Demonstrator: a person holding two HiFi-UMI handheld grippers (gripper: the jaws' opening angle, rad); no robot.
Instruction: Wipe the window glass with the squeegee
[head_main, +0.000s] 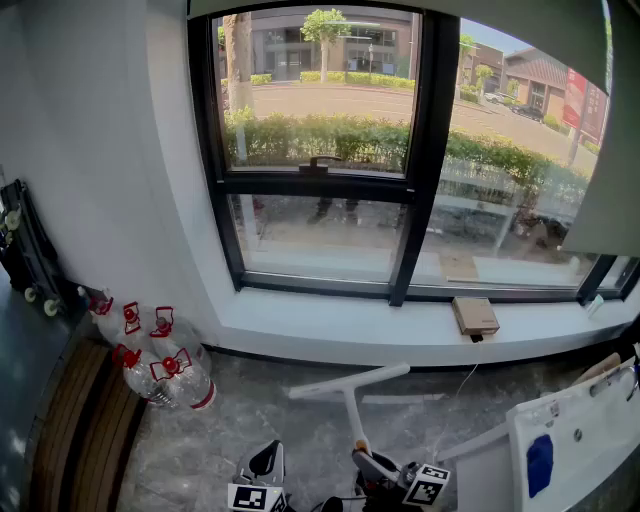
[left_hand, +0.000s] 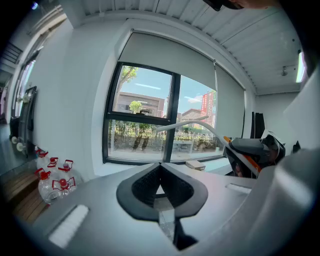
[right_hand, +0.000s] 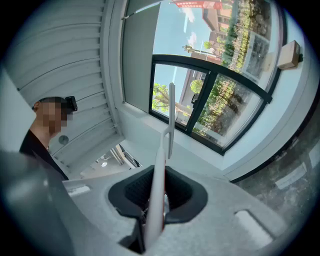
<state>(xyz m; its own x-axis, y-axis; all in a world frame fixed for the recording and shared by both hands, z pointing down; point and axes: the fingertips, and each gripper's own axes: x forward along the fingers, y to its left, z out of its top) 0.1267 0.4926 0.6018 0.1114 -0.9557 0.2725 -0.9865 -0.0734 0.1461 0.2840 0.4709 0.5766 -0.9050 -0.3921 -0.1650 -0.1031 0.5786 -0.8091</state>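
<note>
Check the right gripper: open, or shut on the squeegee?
Shut on it: the right gripper jaws pinch the white squeegee handle between them.

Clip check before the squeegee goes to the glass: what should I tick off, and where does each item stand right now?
1. Right gripper shut on the squeegee handle: ok.
2. Left gripper empty, jaws together: ok.
3. Squeegee blade against the window glass: not ok, it is held low, apart from the glass.
4. Windowsill free below the panes: not ok, a small box lies on it at the right.
5. Glass wet or dirty: cannot tell.
</note>
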